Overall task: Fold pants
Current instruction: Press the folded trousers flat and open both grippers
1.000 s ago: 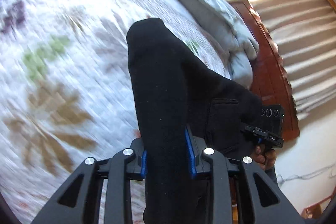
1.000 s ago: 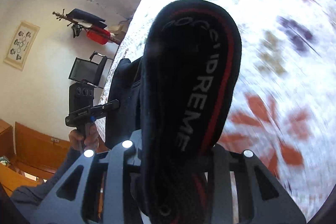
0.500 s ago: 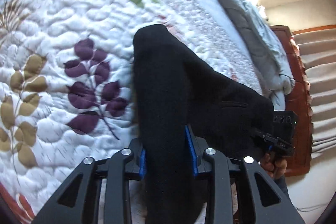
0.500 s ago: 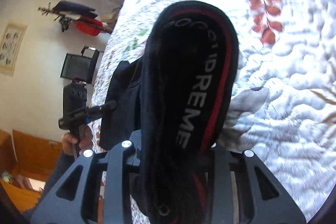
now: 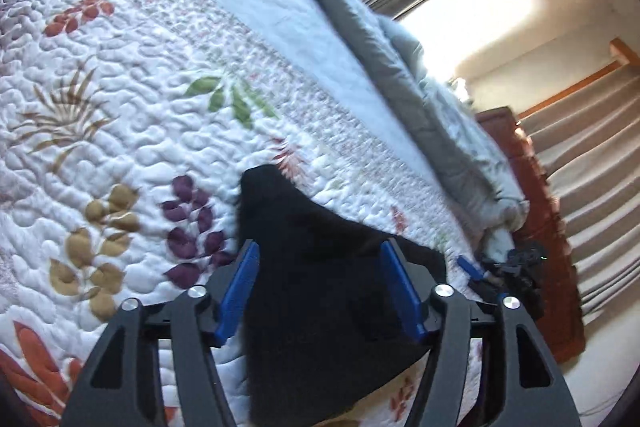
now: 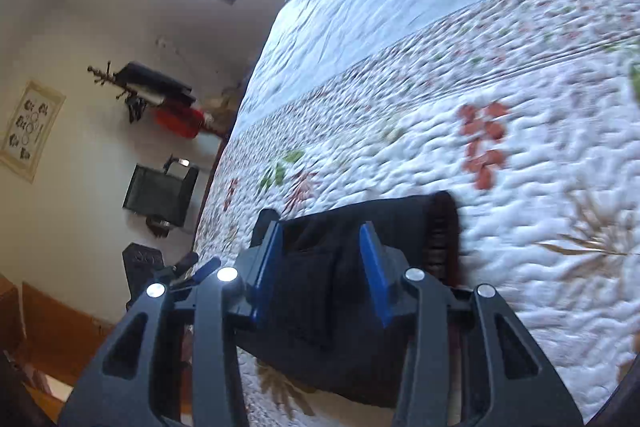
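Pants [image 5: 320, 291] lie crosswise on quilt [image 5: 120, 115] (both tools just released, spread).

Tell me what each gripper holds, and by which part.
Nothing is held. Both grippers have just been opening: the left gripper and right gripper stand open, the black pants lying on the quilt between their fingers.

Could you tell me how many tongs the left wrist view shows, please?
2: the left tongs in the foreground, straddling the black pants; the right tongs at the quilt's right edge.
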The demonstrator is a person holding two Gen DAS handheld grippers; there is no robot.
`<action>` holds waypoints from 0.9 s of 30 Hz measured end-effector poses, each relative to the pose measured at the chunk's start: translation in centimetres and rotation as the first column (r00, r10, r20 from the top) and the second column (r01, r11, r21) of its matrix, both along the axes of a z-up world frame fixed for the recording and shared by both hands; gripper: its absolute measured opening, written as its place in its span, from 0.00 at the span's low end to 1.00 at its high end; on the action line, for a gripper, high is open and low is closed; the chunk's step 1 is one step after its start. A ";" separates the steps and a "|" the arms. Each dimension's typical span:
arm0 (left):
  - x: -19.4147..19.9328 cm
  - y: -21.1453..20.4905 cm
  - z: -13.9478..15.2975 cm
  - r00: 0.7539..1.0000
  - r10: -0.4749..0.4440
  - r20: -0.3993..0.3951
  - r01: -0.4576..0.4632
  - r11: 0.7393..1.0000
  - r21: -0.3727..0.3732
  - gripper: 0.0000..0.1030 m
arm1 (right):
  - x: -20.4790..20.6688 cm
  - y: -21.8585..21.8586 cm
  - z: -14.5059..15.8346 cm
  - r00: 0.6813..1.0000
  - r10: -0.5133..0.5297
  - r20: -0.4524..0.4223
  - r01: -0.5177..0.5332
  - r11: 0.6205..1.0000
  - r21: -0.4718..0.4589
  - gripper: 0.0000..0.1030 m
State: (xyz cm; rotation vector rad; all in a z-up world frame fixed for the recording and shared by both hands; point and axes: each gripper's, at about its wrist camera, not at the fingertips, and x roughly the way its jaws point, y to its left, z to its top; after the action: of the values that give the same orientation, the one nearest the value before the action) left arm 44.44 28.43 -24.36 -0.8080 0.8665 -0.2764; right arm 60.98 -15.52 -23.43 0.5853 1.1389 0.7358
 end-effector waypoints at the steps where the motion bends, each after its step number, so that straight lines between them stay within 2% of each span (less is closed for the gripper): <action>1: 0.2 -0.6 -0.1 1.000 -0.010 0.000 0.010 1.000 -0.019 0.64 | 0.7 1.5 -0.7 1.000 0.001 -0.027 -0.002 1.000 -0.016 0.36; 2: 0.6 -1.3 -0.3 1.000 -0.020 -0.009 0.020 0.999 -0.031 0.64 | 1.4 2.2 -2.3 0.998 -0.015 -0.060 0.012 0.999 -0.052 0.35; 3: 0.9 -1.9 -0.8 0.999 -0.034 -0.027 0.033 0.999 -0.033 0.64 | 1.1 1.7 -3.5 0.996 -0.032 -0.078 0.026 0.997 -0.073 0.24; 4: 0.9 -2.4 -1.3 0.998 -0.036 -0.043 0.036 0.999 -0.023 0.64 | 1.5 1.2 -5.0 0.993 -0.058 -0.104 0.048 0.994 -0.094 0.19; 5: 1.1 -3.0 -1.7 0.998 -0.036 -0.055 0.035 0.999 -0.020 0.64 | 1.7 0.2 -6.7 0.986 -0.089 -0.138 0.075 0.992 -0.104 0.05; 6: 0.9 -3.1 -2.2 0.997 -0.037 -0.069 0.035 0.999 -0.023 0.64 | 1.6 -1.6 -8.1 0.982 -0.110 -0.156 0.093 0.989 -0.113 0.00; 8: -0.1 -3.1 -2.6 0.997 -0.033 -0.068 0.031 0.999 -0.028 0.64 | 1.5 -1.9 -8.0 0.980 -0.106 -0.168 0.091 0.991 -0.093 0.00; 11: -1.8 -3.3 -1.3 0.998 -0.044 -0.036 0.043 0.999 -0.032 0.64 | -1.0 -3.3 -4.7 0.992 -0.082 -0.091 0.079 0.996 -0.044 0.22; 13: -3.3 -4.2 0.2 0.997 -0.080 0.009 0.080 0.996 -0.035 0.66 | -3.2 -4.0 -2.1 0.997 -0.065 -0.048 0.065 0.998 0.000 0.23; 15: -4.3 -5.2 0.7 0.994 -0.108 0.023 0.109 0.993 -0.040 0.68 | -5.8 -4.4 -0.7 0.999 -0.044 -0.032 0.045 0.998 0.044 0.23; 17: -5.6 -6.1 0.4 0.992 -0.127 0.028 0.128 0.991 -0.046 0.70 | -7.9 -3.8 -0.9 0.999 -0.019 -0.043 0.022 0.998 0.051 0.23; 18: -6.0 -6.5 -0.1 0.991 -0.136 0.020 0.136 0.990 -0.040 0.70 | -8.8 -3.8 -1.8 0.998 -0.017 -0.056 0.019 1.000 0.025 0.23; 20: -5.9 -7.1 -1.5 0.991 -0.133 -0.029 0.132 0.991 -0.023 0.71 | -9.2 -4.0 -4.8 0.992 -0.051 -0.116 0.048 0.999 -0.022 0.13; 21: -5.7 -7.3 -2.3 0.989 -0.137 -0.049 0.136 0.990 -0.026 0.71 | -9.2 -4.4 -6.0 0.988 -0.069 -0.140 0.065 0.997 -0.032 0.00; 22: -5.6 -7.3 -3.1 0.989 -0.133 -0.068 0.131 0.991 -0.029 0.71 | -9.2 -5.2 -7.3 0.980 -0.101 -0.169 0.098 0.995 -0.025 0.00; 24: -5.7 -7.1 -3.7 0.988 -0.123 -0.088 0.120 0.992 -0.043 0.70 | -9.6 -5.9 -7.4 0.973 -0.129 -0.189 0.135 0.991 0.020 0.02; 25: -6.2 -6.9 -3.2 0.990 -0.111 -0.084 0.107 0.993 -0.048 0.70 | -10.0 -5.9 -6.6 0.975 -0.137 -0.173 0.142 0.990 0.016 0.04; 27: -7.3 -6.6 -2.0 0.992 -0.103 -0.069 0.100 0.994 -0.047 0.71 | -11.3 -5.9 -4.3 0.981 -0.133 -0.141 0.136 0.991 0.011 0.33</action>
State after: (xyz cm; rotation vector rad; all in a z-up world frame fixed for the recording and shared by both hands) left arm 37.18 21.87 -26.40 -0.8191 0.9729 -0.3586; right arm 49.72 -21.37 -27.77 0.7337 1.2095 0.5981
